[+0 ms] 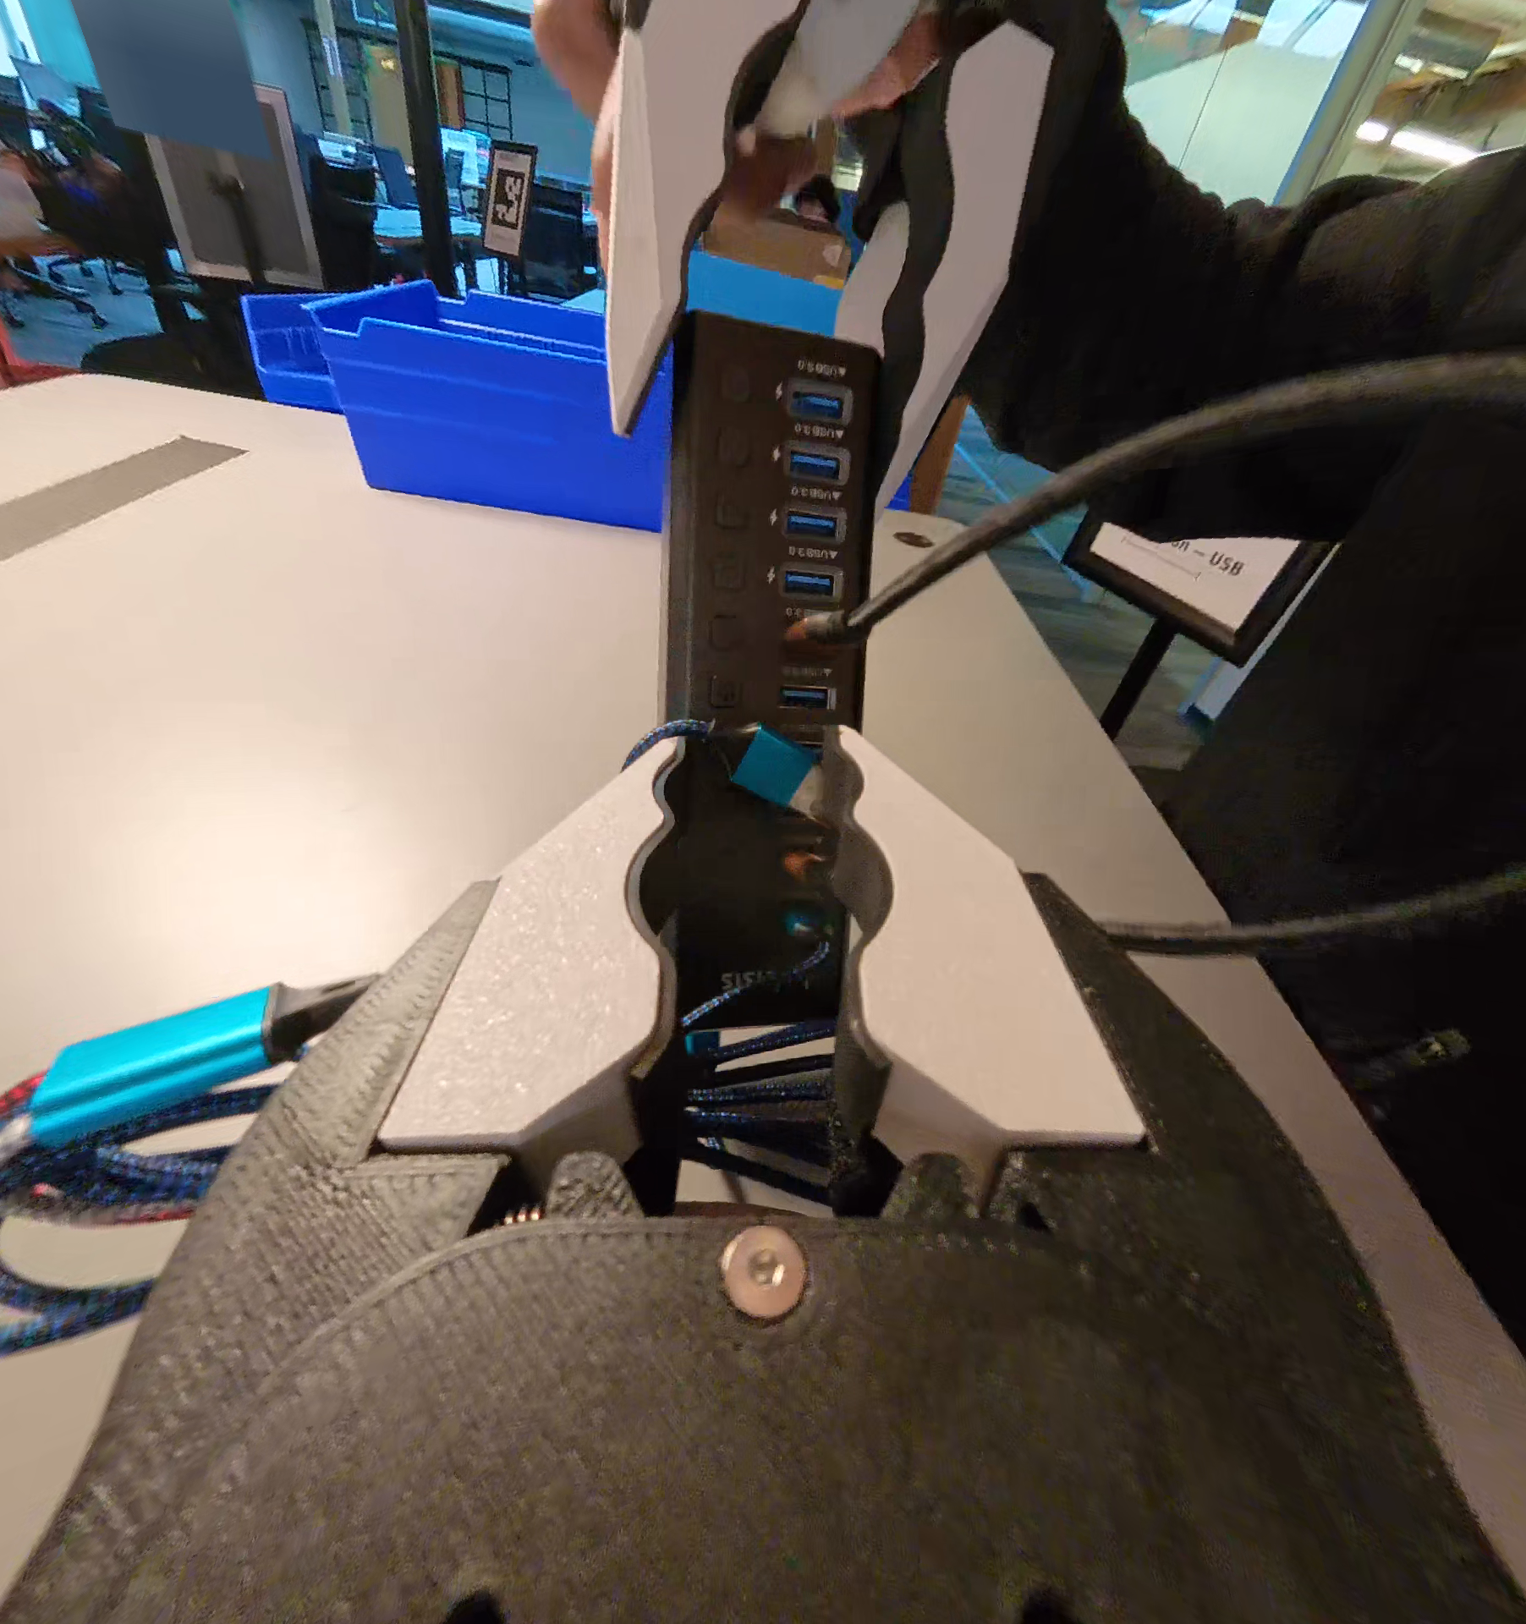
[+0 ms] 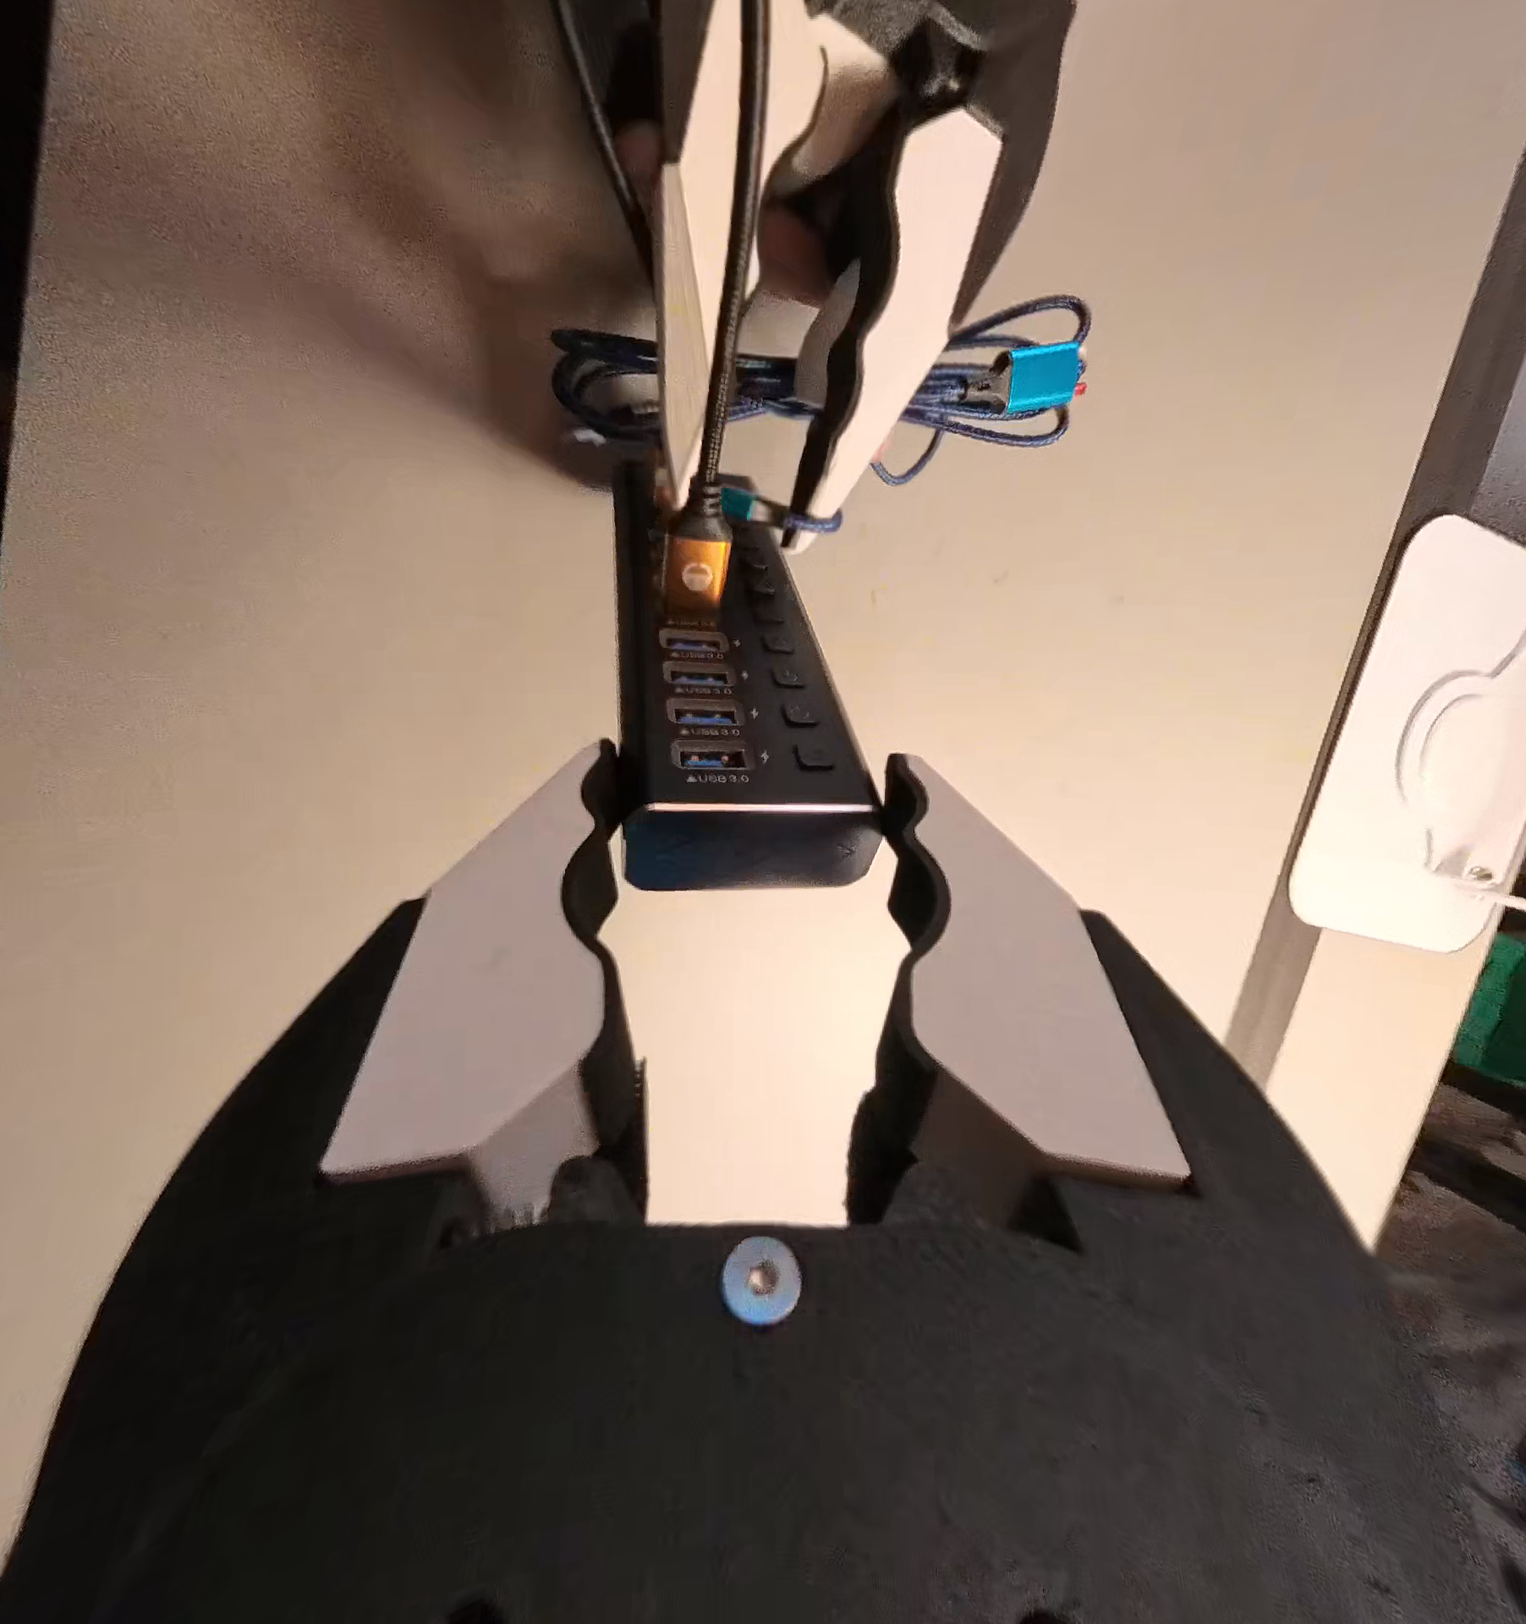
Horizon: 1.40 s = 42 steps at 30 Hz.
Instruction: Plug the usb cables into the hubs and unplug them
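The left gripper point(image 1: 755, 756) is closed around the near end of the black hub point(image 1: 764, 527), its fingers point(image 1: 557, 958) pinched on the narrow sides with barely any gap left; the right gripper point(image 2: 746, 773) is set on the opposite end of the same hub point(image 2: 724, 703), fingers point(image 2: 496, 949) about hub-width apart, and whether the sides are really squeezed or just bracketed can't quite be told from the right wrist view; so the hub is held at both ends, over the pale bench point(image 1: 258, 703), though whether it's lifted clear or resting can't be told; one dark cable point(image 1: 1181, 457) is seated in a middle port, its orange plug point(image 2: 694, 571) standing up out of the row, with several blue ports bare towards the right gripper's end; a small teal plug point(image 1: 773, 764) sits right at the left fingertips by the end port, seated or loose can't be made out; a bundle of blue braided cables point(image 2: 962, 413) with a bigger teal connector point(image 1: 153, 1063) is lying on the bench just beside the left gripper; blue bins point(image 1: 496, 404) are parked farther back; the step looks like steadying the hub for a plug or pull, so the grip should be kept square on the sides, clear of the buttons and ports, and any pull taken straight along the plug's axis, not rocked, since the hub will likely twist if only one end is really clamped.
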Motion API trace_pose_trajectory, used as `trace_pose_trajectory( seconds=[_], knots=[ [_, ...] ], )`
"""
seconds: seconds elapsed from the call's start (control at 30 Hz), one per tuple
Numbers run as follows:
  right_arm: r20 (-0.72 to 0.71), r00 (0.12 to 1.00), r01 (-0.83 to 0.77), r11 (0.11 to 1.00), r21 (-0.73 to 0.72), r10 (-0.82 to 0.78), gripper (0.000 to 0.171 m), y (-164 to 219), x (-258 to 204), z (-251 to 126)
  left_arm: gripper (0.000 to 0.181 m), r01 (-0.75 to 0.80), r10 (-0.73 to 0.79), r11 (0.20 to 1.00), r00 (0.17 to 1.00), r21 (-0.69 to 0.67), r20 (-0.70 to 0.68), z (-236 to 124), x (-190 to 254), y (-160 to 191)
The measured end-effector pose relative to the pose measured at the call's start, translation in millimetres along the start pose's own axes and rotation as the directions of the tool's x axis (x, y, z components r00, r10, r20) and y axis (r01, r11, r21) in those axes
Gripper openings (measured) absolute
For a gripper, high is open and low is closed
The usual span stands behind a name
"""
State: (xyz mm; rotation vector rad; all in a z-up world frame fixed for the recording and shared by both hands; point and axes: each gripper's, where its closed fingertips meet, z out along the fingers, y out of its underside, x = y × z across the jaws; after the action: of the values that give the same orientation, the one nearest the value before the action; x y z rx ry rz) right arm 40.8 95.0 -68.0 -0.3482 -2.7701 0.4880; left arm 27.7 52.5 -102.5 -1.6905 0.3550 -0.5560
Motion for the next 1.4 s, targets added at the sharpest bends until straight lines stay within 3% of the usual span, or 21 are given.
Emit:
trace_pose_trajectory(
  seconds=[0.13,0.23,0.33,0.8,0.93,0.97,1.1,1.27,1.4],
  knots=[
    [0.04,0.996,0.079,0.993,-0.092,-0.075,0.061,-14.9,5.7,-4.2,0.039,0.003,-0.003,1.0,1.0,0.017,-0.004,-3.2,2.1,-3.3],
    [0.059,0.992,0.119,0.984,-0.132,-0.112,0.061,-21.4,9.4,-5.3,0.057,0.015,-0.014,1.0,0.998,0.025,-0.055,-7.8,10.4,-5.8],
    [0.064,0.989,0.141,0.982,-0.123,-0.134,0.061,-30.4,10.3,-5.1,0.077,-0.01,0.009,0.999,1.0,0.033,0.01,-8.3,2.2,-5.7],
    [0.062,0.972,0.23,0.972,-0.047,-0.227,0.061,-54.2,5.2,-4.4,0.082,-0.05,0.055,0.99,0.998,-0.131,0.041,3.1,6.0,15.7],
    [0.067,0.971,0.231,0.973,0.008,-0.231,0.062,-61.8,3.9,-4.9,0.07,-0.072,0.079,0.987,0.996,-0.142,0.042,3.9,6.9,16.6],
    [0.065,0.971,0.23,0.973,0.026,-0.231,0.062,-63.9,3.0,-5.0,0.058,-0.059,0.067,0.989,0.996,-0.134,0.059,2.4,3.5,14.4],
    [0.018,0.982,0.187,0.98,0.069,-0.189,0.063,-66.0,7.1,-4.4,0.057,-0.048,0.054,0.993,0.997,-0.107,0.058,-0.1,0.6,13.6],
    [-0.072,0.997,0.03,0.962,0.273,-0.011,0.071,-57.5,16.7,3.3,0.057,-0.027,0.032,0.997,0.998,-0.073,0.062,-1.9,-3.2,12.1],
    [-0.039,0.996,-0.044,0.813,0.581,0.082,0.066,-64.1,3.3,15.9,0.057,-0.05,0.054,0.996,0.997,-0.077,0.05,2.4,1.6,12.3]
  ],
)
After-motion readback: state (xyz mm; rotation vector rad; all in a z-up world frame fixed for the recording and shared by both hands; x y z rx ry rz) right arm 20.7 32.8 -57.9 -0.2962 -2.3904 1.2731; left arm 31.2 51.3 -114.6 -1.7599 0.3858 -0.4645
